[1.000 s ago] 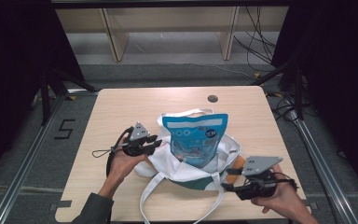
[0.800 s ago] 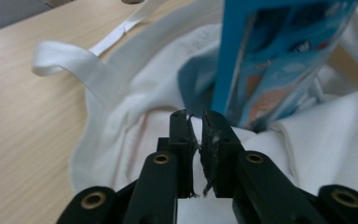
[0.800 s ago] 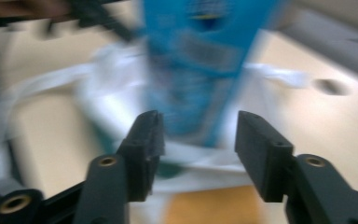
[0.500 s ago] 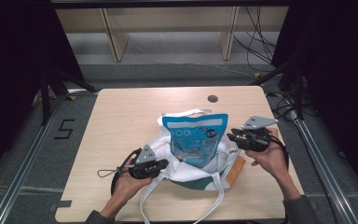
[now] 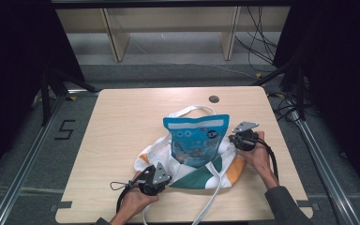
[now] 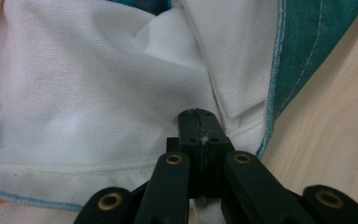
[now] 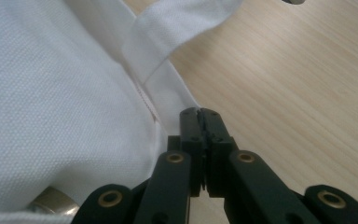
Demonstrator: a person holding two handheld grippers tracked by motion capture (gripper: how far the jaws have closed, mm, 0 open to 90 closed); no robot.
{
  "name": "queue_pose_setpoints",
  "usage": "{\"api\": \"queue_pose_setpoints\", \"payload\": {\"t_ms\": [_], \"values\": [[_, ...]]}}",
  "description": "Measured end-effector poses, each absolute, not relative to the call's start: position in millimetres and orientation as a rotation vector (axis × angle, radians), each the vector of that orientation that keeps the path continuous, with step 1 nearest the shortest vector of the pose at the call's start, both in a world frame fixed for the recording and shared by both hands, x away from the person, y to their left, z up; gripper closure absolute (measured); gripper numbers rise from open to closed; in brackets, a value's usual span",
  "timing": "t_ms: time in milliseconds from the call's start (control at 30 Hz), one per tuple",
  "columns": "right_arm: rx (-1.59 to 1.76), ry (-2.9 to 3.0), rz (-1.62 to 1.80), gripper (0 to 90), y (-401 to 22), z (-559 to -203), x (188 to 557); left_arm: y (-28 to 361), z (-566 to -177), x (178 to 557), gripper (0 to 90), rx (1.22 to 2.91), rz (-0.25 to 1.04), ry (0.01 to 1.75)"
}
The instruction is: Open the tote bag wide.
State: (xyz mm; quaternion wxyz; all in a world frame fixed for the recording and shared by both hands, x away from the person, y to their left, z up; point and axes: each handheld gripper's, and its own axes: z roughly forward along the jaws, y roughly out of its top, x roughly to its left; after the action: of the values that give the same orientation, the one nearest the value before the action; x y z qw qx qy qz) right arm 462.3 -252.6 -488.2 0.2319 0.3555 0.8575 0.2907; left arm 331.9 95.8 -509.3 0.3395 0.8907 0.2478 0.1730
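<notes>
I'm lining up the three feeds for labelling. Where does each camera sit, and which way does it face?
High view: above the person's side, facing forward and down on the table; both forearms, left gripper, right gripper.
Left gripper view: rides the left gripper, looking along its shut fingers at the white bag.
Right gripper view: rides the right gripper, facing the bag's edge and strap.
Shared: all three show bag and tabletop.

one tote bag [image 5: 187, 171], one blue snack pouch [image 5: 196, 140], two tongs, left [image 5: 161, 180] and right [image 5: 234, 139], one table [image 5: 122, 126]
</notes>
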Motion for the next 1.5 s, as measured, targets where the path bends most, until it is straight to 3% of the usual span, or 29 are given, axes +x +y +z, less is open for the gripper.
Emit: {"api": "queue_pose_setpoints", "payload": {"t_ms": [133,200,333,500,533,667,767,800,933,1000,1067,1167,1233,1267,1367,1500], "values": [[1.012,2.330,0.833,82.0,-253.9,-475.8,459.4,99.7,-494.5,334.2,84.1,2.204,0.434,0.677],[0.996,2.300,0.914,74.5,-255.6,-460.7,454.1,103.1,-476.9,335.1,83.0,2.158,0.471,0.672],[0.937,2.282,1.011,71.3,-255.2,-432.9,429.0,113.1,-455.2,351.9,82.8,2.091,0.576,0.697],[0.838,2.406,1.057,75.1,-239.2,-428.1,398.1,125.6,-454.8,383.9,84.1,2.066,0.611,0.771],[0.805,2.462,1.032,81.1,-233.3,-434.2,392.9,127.2,-456.7,388.5,83.9,2.071,0.613,0.780],[0.793,2.542,0.884,84.5,-230.7,-452.1,384.0,137.8,-469.6,405.3,83.5,2.070,0.658,0.837],[0.808,2.587,0.761,86.0,-236.6,-471.2,376.3,150.3,-482.4,420.0,85.2,2.110,0.645,0.853],[0.857,2.594,0.786,86.7,-239.9,-477.9,371.5,147.7,-494.5,424.5,86.5,2.078,0.577,0.944],[0.882,2.601,0.800,90.0,-243.7,-484.6,371.6,143.7,-509.3,433.4,89.0,2.128,0.549,0.942],[0.919,2.600,0.787,90.0,-242.8,-495.6,374.5,137.0,-508.6,431.8,89.1,2.163,0.578,0.934],[0.904,2.616,0.793,90.0,-243.0,-494.0,375.3,134.2,-498.7,426.2,82.3,2.129,0.587,0.929],[0.853,2.609,0.790,89.7,-243.1,-492.6,374.2,135.7,-476.9,413.1,82.7,2.104,0.596,0.872],[0.834,2.592,0.803,87.4,-241.8,-484.9,370.2,130.8,-469.8,398.2,84.2,2.037,0.551,0.853],[0.834,2.576,0.824,87.4,-241.5,-482.5,369.2,123.5,-470.6,377.6,84.6,2.003,0.454,0.831],[0.824,2.552,0.872,87.2,-242.2,-477.1,368.0,116.7,-475.0,363.2,84.9,2.006,0.372,0.800],[0.781,2.420,1.032,86.8,-239.6,-461.2,373.7,103.8,-487.6,353.1,84.9,2.121,0.389,0.738]]}}
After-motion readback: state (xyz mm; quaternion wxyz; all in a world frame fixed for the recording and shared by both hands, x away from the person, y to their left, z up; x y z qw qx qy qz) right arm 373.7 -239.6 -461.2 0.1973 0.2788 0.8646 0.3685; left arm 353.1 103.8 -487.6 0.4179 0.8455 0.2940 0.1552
